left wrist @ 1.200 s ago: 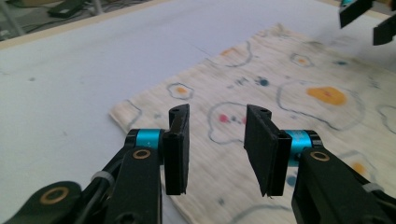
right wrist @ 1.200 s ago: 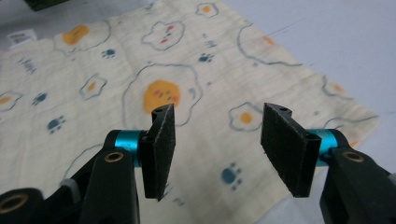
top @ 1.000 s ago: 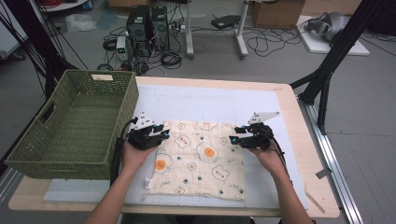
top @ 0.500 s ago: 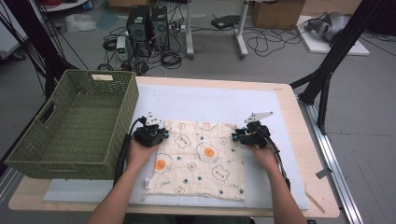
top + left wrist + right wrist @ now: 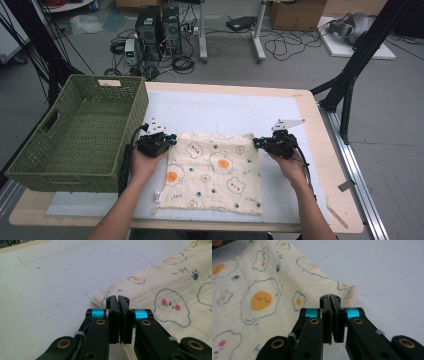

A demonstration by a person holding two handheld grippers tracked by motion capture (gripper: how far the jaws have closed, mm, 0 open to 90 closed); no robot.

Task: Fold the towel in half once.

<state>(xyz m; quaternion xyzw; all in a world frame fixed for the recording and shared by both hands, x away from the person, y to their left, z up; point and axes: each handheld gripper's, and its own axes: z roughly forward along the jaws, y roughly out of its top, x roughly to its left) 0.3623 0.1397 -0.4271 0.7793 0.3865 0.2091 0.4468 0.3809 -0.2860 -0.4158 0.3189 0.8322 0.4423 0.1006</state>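
Nearest the person, the cream muslin cloth printed with fried eggs and little animal faces [image 5: 215, 172] lies spread flat on the white mat [image 5: 220, 110] that covers the light wooden desk [image 5: 325, 165], its near edge close to the front of the desk and slightly rumpled at the near left corner. The 2 forearms come in from the bottom of the high view, each hand holding a black gripper at a far corner of the cloth. The left gripper [image 5: 170, 140] sits at the far left corner; in the left gripper view its jaws have just been closing and now stand pressed together on the cloth's corner edge [image 5: 105, 296], the fabric pinched between them. The right gripper [image 5: 257, 143] sits at the far right corner; in the right gripper view its jaws have likewise just been closing and are clamped on the slightly raised corner of the cloth [image 5: 347, 291]. Left of the cloth, just beside the left hand, a green woven plastic basket with a handle slot [image 5: 75, 130] stands on the desk's left side. Beyond the desk, black computer towers [image 5: 160, 22] and loose cables lie on the grey floor
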